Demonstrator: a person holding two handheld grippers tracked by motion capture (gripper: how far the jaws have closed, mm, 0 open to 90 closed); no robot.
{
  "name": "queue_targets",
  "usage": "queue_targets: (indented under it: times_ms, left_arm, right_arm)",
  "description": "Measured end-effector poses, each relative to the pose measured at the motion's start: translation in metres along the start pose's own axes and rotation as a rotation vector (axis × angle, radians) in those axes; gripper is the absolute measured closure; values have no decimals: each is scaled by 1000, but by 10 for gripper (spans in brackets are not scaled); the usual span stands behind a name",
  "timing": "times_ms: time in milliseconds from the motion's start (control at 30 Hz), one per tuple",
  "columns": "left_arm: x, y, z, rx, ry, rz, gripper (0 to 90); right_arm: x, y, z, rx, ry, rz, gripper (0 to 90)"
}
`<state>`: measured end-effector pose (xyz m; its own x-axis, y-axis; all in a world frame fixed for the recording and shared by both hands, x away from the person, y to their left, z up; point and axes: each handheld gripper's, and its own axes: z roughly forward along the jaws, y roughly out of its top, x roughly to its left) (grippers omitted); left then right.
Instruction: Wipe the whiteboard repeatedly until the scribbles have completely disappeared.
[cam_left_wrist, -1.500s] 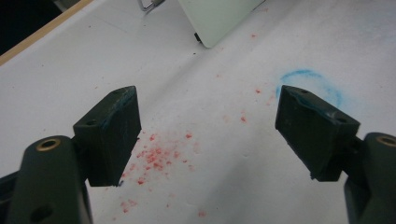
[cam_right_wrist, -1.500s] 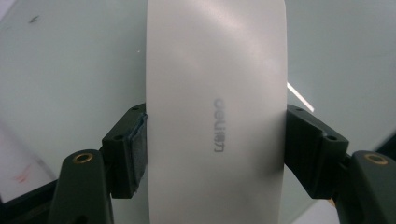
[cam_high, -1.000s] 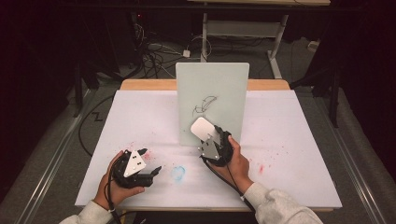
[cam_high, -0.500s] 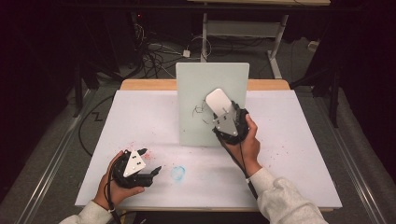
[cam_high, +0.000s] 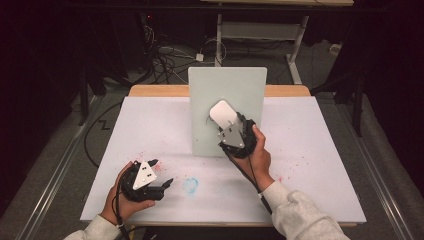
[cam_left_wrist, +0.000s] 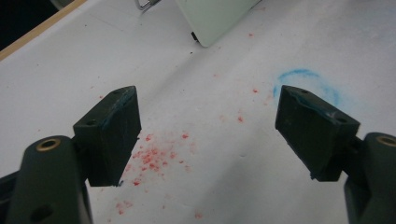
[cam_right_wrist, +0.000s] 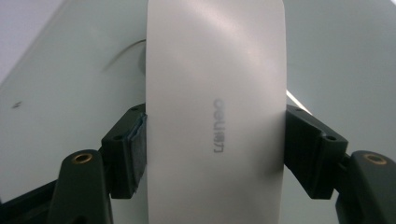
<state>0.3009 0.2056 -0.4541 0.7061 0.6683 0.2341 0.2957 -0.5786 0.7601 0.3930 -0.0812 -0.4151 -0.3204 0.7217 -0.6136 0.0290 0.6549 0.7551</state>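
A white whiteboard eraser (cam_right_wrist: 215, 116), oblong with rounded corners and grey lettering on its back, is pinched across its width by the right gripper (cam_high: 231, 131) and held up against the face of an upright pale-green whiteboard (cam_high: 227, 92) — whether eraser and board are touching cannot be told. Faint dark pen strokes (cam_right_wrist: 123, 51) are seen on the board just beside the eraser. The board is stood on a white table sheet (cam_high: 320, 150), in front of a wooden table edge (cam_high: 155, 90). Well in front of the board and to its left, the left gripper (cam_high: 167, 184) is rested low over the sheet, its jaws spread wide with nothing between them. A smudged blue ring (cam_left_wrist: 306, 81) and red specks (cam_left_wrist: 156, 156) are scattered on the sheet in front of the board, near that gripper.
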Motion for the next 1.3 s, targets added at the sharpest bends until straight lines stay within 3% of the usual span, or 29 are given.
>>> queue_targets:
  times_ms: [167,300,367,433,467,500,667,767,833,967,1167,1300]
  left_arm:
    - [0,0,0,0,-2,1,216]
    - [0,0,0,0,0,0,217]
    - [0,0,0,-2,0,-3,216]
    - [0,0,0,2,-1,0,216]
    - [0,0,0,2,-1,1,216]
    - [0,0,0,1,-1,1,216]
    - [0,-1,-1,-1,1,-2,217]
    - [0,0,-1,-3,-1,-2,216]
    - [0,0,0,-2,-1,-3,217]
    - [0,0,-1,-2,0,-2,216]
    - [0,-1,-1,1,0,1,217]
    - [0,-1,-1,0,2,2,216]
  right_arm:
    - [30,-7,0,17,52,-77,312]
    - [39,-8,1,24,74,-104,313]
    - [34,-7,0,21,86,-79,313]
    - [27,-3,1,15,71,-70,313]
    - [23,-1,1,11,61,-43,313]
    - [17,1,1,8,45,-41,313]
    - [-18,10,1,-9,-43,67,313]
    - [-25,12,1,-11,-58,87,313]
    - [-21,12,2,-9,-54,74,313]
    - [-1,10,2,1,5,26,313]
    - [38,-2,2,33,68,-104,313]
    - [49,-7,1,41,61,-142,313]
